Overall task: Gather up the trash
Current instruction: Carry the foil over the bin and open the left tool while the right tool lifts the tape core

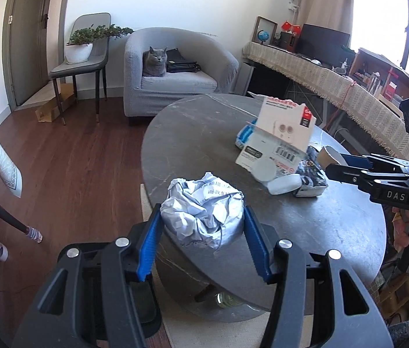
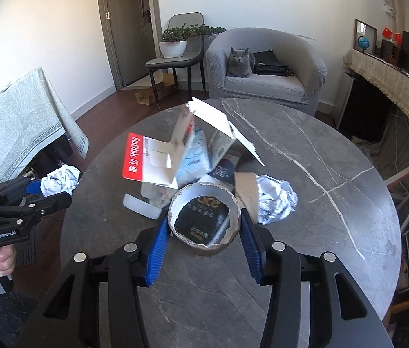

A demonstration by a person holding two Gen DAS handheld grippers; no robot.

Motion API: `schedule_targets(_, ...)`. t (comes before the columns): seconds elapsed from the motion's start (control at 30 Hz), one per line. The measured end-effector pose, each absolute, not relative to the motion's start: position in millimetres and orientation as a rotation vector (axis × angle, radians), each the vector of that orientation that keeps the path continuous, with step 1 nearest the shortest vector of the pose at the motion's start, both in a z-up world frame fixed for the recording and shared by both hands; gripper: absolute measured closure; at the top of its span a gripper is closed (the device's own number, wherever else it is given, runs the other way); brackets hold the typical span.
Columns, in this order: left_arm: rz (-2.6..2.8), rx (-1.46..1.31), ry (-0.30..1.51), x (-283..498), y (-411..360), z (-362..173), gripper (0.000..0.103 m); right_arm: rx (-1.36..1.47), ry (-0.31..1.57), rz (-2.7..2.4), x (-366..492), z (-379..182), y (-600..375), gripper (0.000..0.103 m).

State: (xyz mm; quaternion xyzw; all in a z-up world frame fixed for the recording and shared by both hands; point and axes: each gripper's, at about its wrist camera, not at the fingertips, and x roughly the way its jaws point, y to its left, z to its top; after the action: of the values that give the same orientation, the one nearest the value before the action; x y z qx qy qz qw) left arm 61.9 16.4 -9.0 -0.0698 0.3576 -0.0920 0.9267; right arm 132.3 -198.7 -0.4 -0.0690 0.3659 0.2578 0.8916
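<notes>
While both claws grip, left claw holds crumpled paper seemingly past the table edge.

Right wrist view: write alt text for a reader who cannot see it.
The right gripper is clamped on a cardboard tape ring above a round grey table, with torn boxes and a crumpled paper ball piled behind it. At left, the left gripper holds another paper wad; a grey cat sits in an armchair beyond.

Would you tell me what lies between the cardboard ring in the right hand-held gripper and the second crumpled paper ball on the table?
In the right wrist view, a brown cardboard piece stands between the cardboard ring and the crumpled paper ball.
</notes>
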Motion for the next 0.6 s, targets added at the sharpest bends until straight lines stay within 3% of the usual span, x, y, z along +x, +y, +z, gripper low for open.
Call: schedule_targets(0.6, -0.020, -0.200, 0.860, 51, 134, -57, 0.045, -0.193, 0.695, 0.714, 121, 18, -81, 0.055)
